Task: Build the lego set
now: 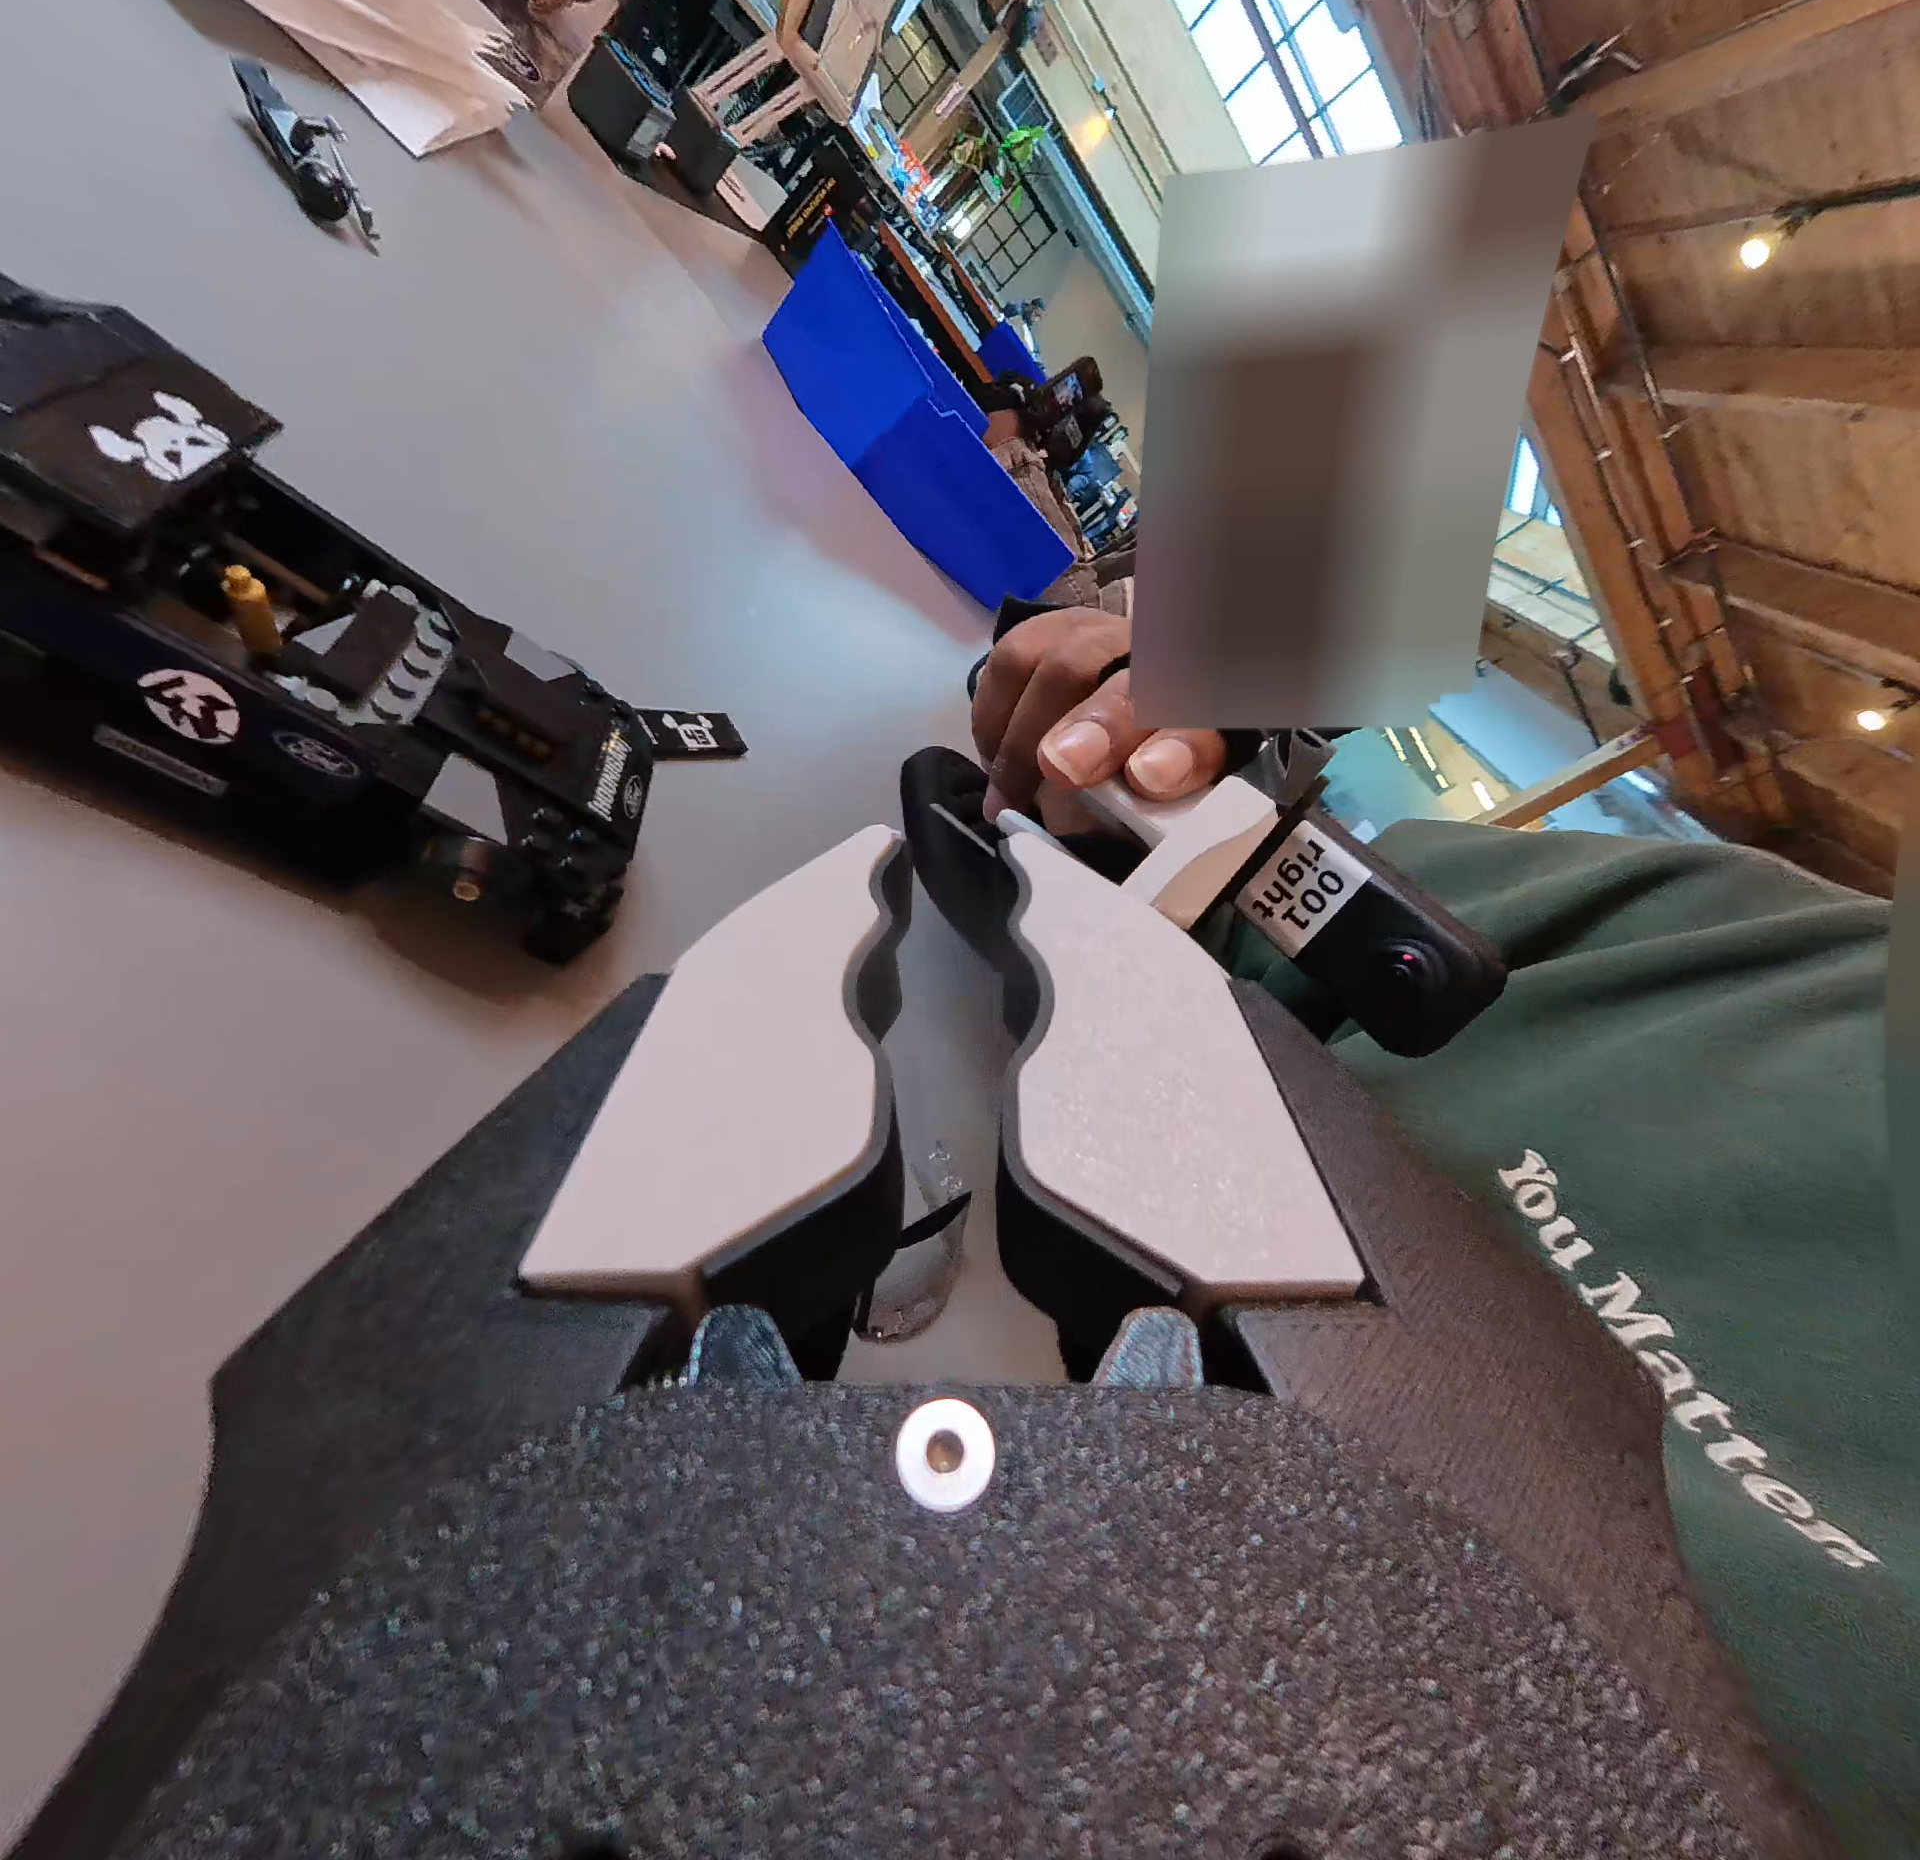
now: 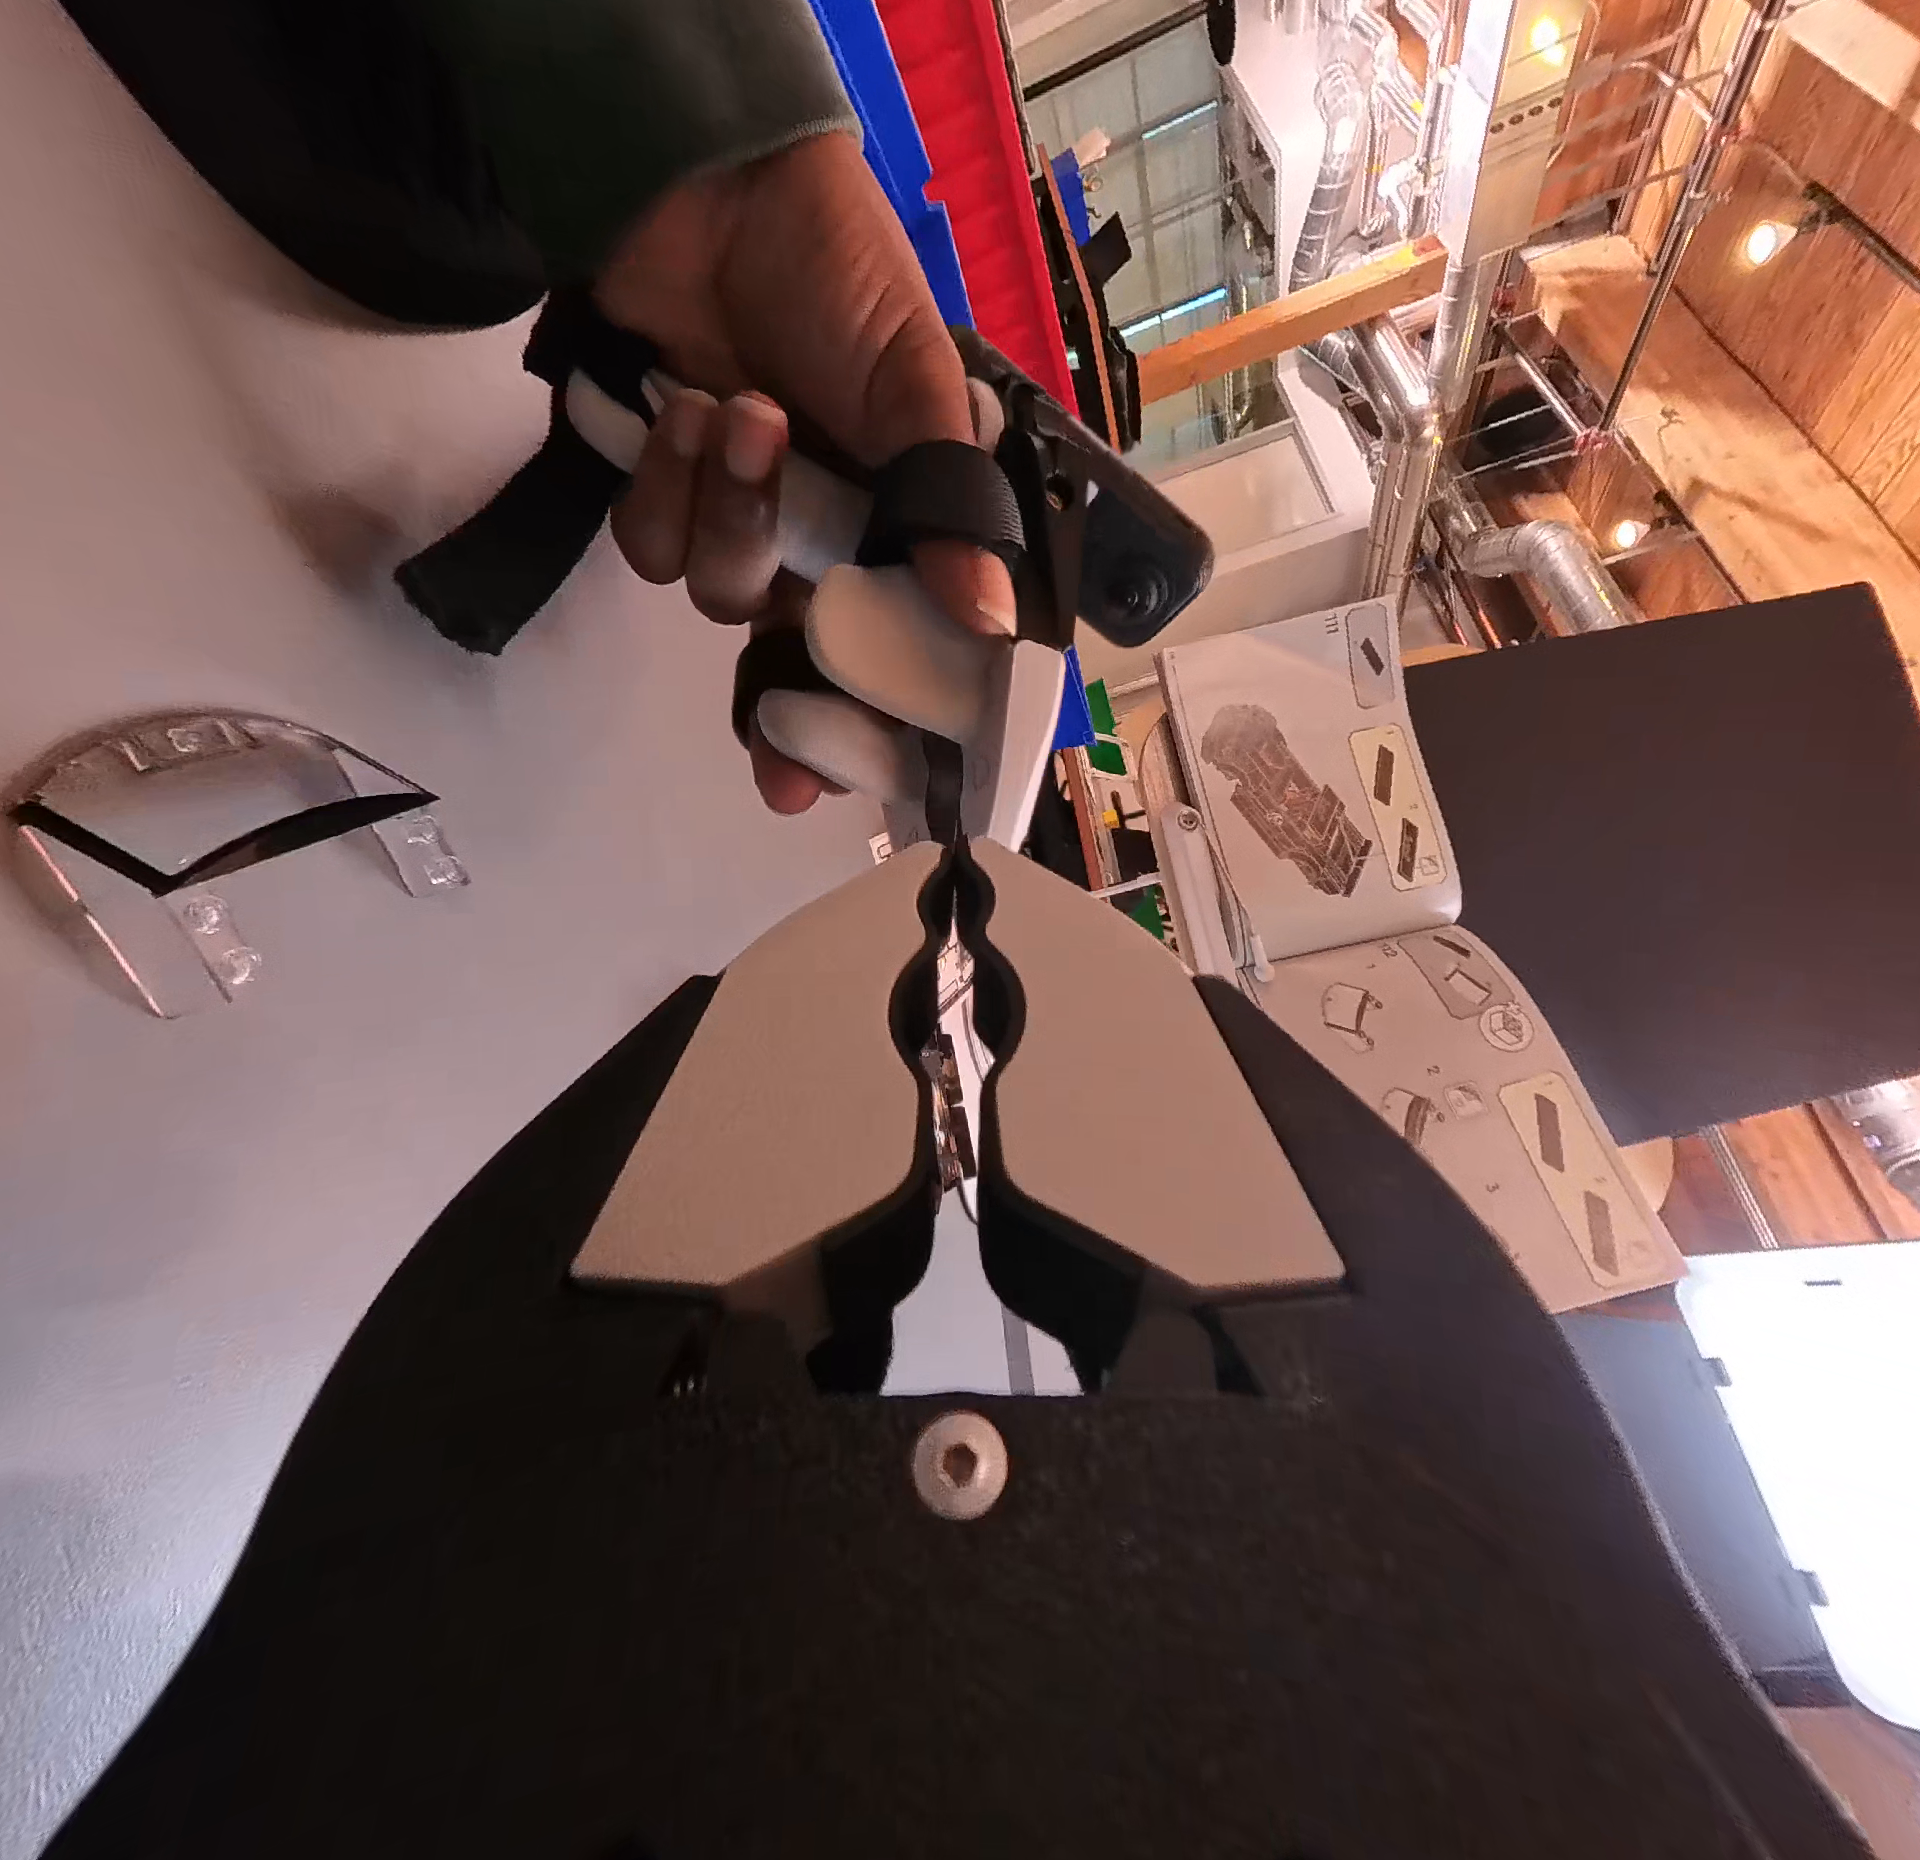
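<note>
Grippers met tip to tip over the pale table (image 1: 520, 408), each held in one of the person's hands. The right gripper (image 2: 954, 854) had its fingers pressed almost together, pinching a thin printed piece (image 2: 945, 1114) that showed edge-on deep in the slot. What kind of piece it was could not be told. Straight ahead of its tips the left hand (image 2: 810, 356), in a dark green sleeve (image 2: 416, 96), gripped the other tool.

The left gripper (image 1: 951, 854) had its fingers parted by a narrow gap, with the black tip of the right tool poking in between their ends. A small clear studded piece (image 1: 925, 1239) showed low in that gap. Whether the fingers gripped it or it lay beneath them could not be told. Just beyond the tips the right hand (image 1: 1081, 730) closed around its handle.

To the left of the left gripper's fingers sat the black lego car (image 1: 312, 667), partly built with its top open. A small black tile (image 1: 696, 735) lay just off the car's near end. Farther ahead on the left were a small dark assembly (image 1: 301, 158) and some papers (image 1: 416, 54), and ahead stood a blue bin (image 1: 914, 439).

To the left of the right gripper a clear windscreen piece (image 2: 208, 854) rested alone on the table. To its right lay the open instruction booklet (image 2: 1351, 875), partly under a black box (image 2: 1662, 854).
</note>
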Motion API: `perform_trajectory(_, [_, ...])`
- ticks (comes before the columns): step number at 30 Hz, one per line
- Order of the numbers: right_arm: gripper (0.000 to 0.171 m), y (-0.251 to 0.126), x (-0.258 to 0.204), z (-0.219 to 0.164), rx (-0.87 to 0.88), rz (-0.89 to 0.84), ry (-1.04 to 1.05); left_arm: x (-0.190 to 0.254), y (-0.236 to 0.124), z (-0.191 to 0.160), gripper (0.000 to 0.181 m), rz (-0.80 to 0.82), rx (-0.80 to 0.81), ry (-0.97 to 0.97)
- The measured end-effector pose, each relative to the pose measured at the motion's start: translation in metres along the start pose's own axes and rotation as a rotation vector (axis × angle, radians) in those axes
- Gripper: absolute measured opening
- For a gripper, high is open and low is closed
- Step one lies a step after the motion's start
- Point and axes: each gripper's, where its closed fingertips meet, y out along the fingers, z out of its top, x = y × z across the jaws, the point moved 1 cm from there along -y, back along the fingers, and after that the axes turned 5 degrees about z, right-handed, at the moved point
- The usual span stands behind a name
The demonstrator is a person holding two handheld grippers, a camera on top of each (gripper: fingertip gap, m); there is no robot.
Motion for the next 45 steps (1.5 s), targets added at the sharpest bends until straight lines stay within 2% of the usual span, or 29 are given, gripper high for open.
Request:
perform_trajectory(15, [0.000, 0.001, -0.003, 0.005, -0.005, -0.002, -0.057, -0.001, -0.001, 0.002, 0.014, -0.141, 0.045, -0.258])
perform_trajectory(22, [0.000, 0.002, -0.004, 0.004, -0.008, 0.005, -0.061, 0.001, 0.003, -0.001, 0.011, -0.155, 0.032, -0.268])
perform_trajectory(26, [0.000, 0.002, -0.005, 0.004, -0.008, 0.011, -0.059, 0.001, 0.001, 0.002, 0.000, -0.160, 0.053, -0.267])
perform_trajectory(37, [0.000, 0.002, -0.004, 0.000, -0.008, 0.019, -0.008, 0.005, -0.001, 0.009, 0.000, -0.144, 0.095, -0.225])
perform_trajectory(42, [0.010, 0.005, -0.011, -0.001, -0.008, 0.071, 0.012, 0.007, 0.002, 0.007, 0.000, -0.142, 0.085, -0.220])
perform_trajectory(45, [0.023, 0.007, -0.018, 0.001, -0.007, 0.112, 0.022, 0.006, 0.000, 0.010, 0.000, -0.140, 0.107, -0.226])
